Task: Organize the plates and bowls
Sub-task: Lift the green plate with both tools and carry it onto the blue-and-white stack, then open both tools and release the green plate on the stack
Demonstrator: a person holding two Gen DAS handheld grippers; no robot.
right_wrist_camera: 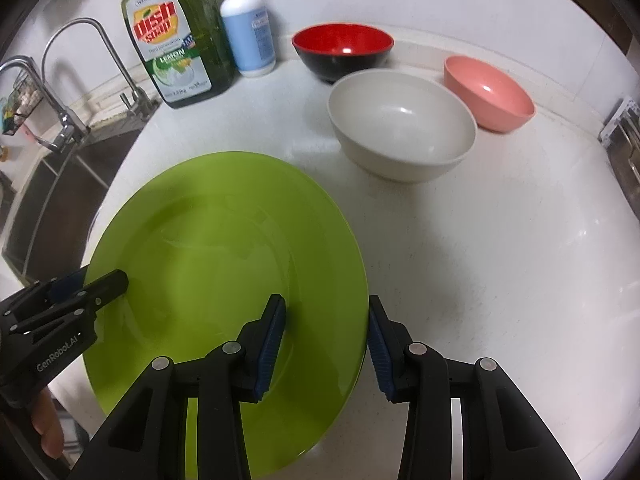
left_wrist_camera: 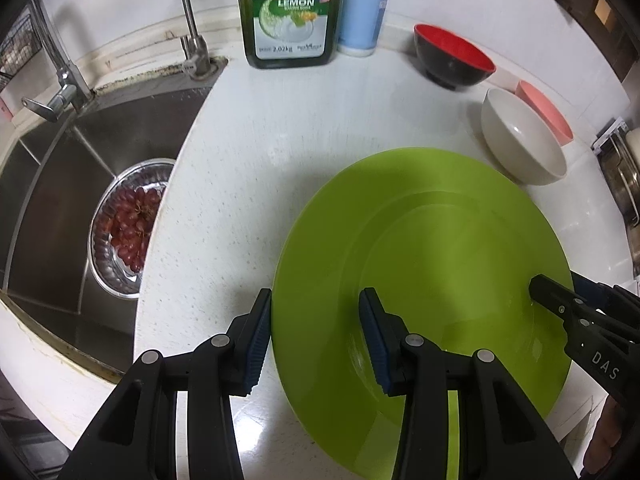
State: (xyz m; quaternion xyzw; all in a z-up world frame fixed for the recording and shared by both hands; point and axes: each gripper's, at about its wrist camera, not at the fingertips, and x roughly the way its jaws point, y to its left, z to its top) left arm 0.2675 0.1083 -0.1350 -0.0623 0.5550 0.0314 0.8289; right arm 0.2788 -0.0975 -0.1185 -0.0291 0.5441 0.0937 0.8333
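A large green plate (left_wrist_camera: pixel 420 248) (right_wrist_camera: pixel 224 240) lies flat on the white counter (left_wrist_camera: pixel 248 160). My left gripper (left_wrist_camera: pixel 316 294) is open and straddles the plate's left rim, one finger outside it and one over the plate; the right wrist view shows it (right_wrist_camera: pixel 108 280) at that edge. My right gripper (right_wrist_camera: pixel 325 300) is open and straddles the right rim the same way, its tip (left_wrist_camera: pixel 538 284) showing in the left wrist view. Neither pair of pads presses on the plate. Behind the plate stand a white bowl (right_wrist_camera: pixel 400 120) (left_wrist_camera: pixel 520 140), a pink bowl (right_wrist_camera: pixel 488 92) (left_wrist_camera: pixel 546 114) and a red-and-black bowl (right_wrist_camera: pixel 342 46) (left_wrist_camera: pixel 454 56).
A steel sink (left_wrist_camera: pixel 60 200) lies left of the counter, with a colander of red grapes (left_wrist_camera: pixel 128 228) in it and a faucet (left_wrist_camera: pixel 192 32) behind. A green dish soap bottle (right_wrist_camera: pixel 176 40) and a blue pump bottle (right_wrist_camera: pixel 248 28) stand at the back wall. A metal rack (left_wrist_camera: pixel 620 180) is at far right.
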